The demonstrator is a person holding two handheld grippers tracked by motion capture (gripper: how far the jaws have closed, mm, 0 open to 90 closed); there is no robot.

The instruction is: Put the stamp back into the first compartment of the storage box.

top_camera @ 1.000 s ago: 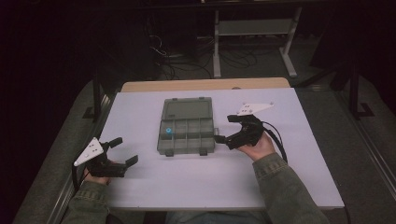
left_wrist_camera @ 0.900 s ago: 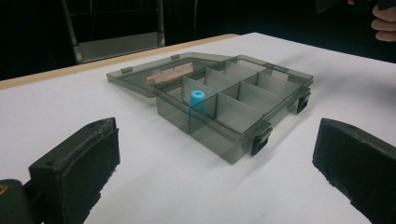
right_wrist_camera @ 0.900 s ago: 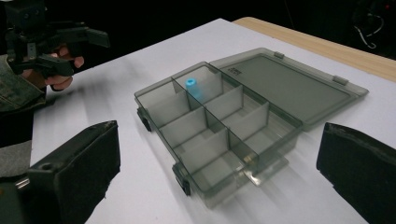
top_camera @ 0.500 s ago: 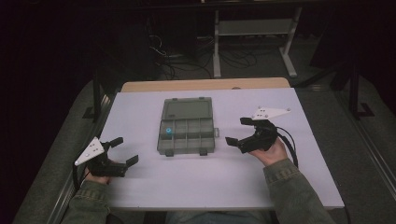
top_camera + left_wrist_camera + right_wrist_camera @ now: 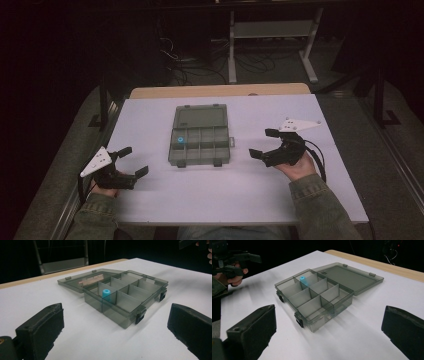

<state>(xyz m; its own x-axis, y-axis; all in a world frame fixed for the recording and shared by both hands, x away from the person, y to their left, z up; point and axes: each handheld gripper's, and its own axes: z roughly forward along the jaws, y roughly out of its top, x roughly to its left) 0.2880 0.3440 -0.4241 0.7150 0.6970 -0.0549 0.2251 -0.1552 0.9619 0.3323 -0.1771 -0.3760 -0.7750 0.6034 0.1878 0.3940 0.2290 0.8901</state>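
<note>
Plenty of bare table (image 5: 210, 195) all around the organizer box (image 5: 200, 142), which sits alone mid-table. Its open lid (image 5: 201, 116) lies flat behind it, so that side's blocked low. Inside, dividers and a little blue cap (image 5: 180, 139) crowd one back compartment.

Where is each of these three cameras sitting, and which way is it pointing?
High view: above the person's side, facing forward and down on the table; both forearms, left tongs and right tongs show.
Left gripper view: rides the left tongs, faces the organizer box; own jaws.
Right gripper view: rides the right tongs, faces the box; own jaws.
Shared: box with blue cap.
</note>
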